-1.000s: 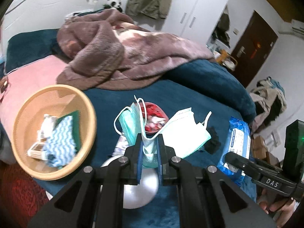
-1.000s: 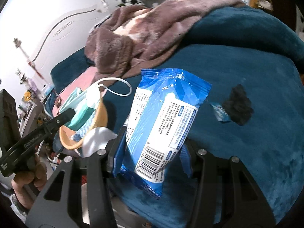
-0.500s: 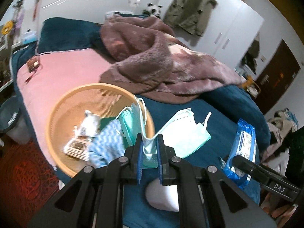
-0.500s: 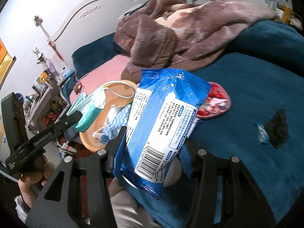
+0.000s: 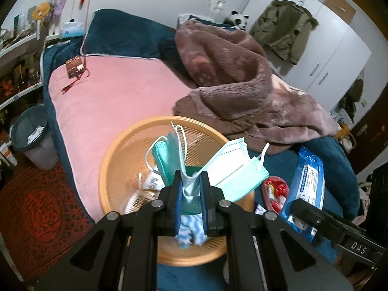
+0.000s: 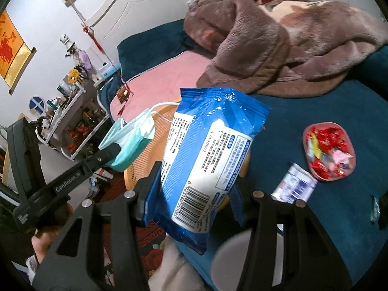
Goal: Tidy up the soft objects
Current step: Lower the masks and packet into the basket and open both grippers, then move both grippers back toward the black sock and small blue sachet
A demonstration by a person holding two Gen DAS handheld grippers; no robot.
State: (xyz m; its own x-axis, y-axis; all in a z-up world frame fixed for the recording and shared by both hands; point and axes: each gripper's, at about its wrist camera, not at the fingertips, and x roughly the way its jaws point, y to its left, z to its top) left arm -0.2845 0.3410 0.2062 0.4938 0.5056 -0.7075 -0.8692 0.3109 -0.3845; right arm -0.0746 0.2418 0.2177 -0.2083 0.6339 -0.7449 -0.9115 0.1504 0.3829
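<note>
The round orange basket sits at the edge of the bed, half on the pink sheet and half on the dark teal bedspread. It's ribbed plastic, shallow like a bowl. Inside there's a blue-and-white wavy-patterned cloth and a small white packet with a barcode; the rest is too blurry to make out.

The left claw is clamped on a bunch of face masks, teal and white pleated ones with the ear loops flopping around, hanging right over the basket. The arm of this one reads "GenRobot.AI" in the right camera.

The right claw is gripping a blue wipes pack, shiny crinkly plastic, white label panel with small print I can't read, plus a barcode starting 6 923160. It's held up at about 3 o'clock from the basket. That claw's arm says "DAS".

At 3 o'clock of the pack there's a pink oval dish full of red-wrapped candy, and just beside it a little white-and-blue packet lying on the bedspread. A fuzzy brown blanket is heaped at 12 o'clock.
</note>
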